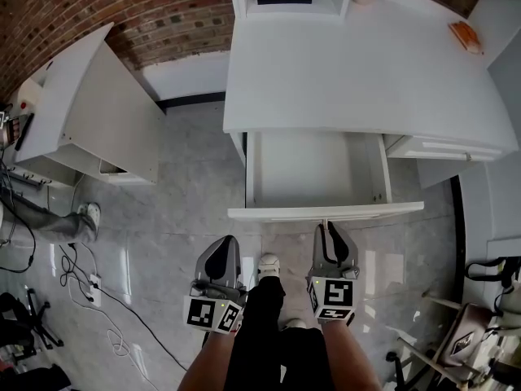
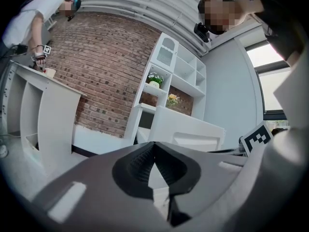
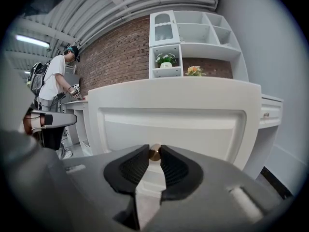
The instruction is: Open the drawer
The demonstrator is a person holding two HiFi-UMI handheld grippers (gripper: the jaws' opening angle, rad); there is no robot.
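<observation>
The white drawer [image 1: 313, 169] stands pulled far out of the white desk [image 1: 358, 63], and its inside looks empty. Its front panel [image 1: 326, 212] faces me and fills the right gripper view [image 3: 174, 120]. My right gripper [image 1: 328, 228] is at the middle of that panel. In the right gripper view it [image 3: 154, 152] is shut on the small brass knob [image 3: 154, 152], which shows between the black pads. My left gripper [image 1: 228, 241] hangs to the left of the drawer, level with the right one. In the left gripper view it [image 2: 154, 146] is shut with nothing between its fingertips.
A second, shut drawer [image 1: 444, 147] sits at the desk's right. A white shelf unit [image 1: 89, 112] stands at the left, with cables [image 1: 81, 283] on the tiled floor below it. My shoes [image 1: 268, 265] are just under the drawer front. A person [image 3: 55, 95] works at the far counter.
</observation>
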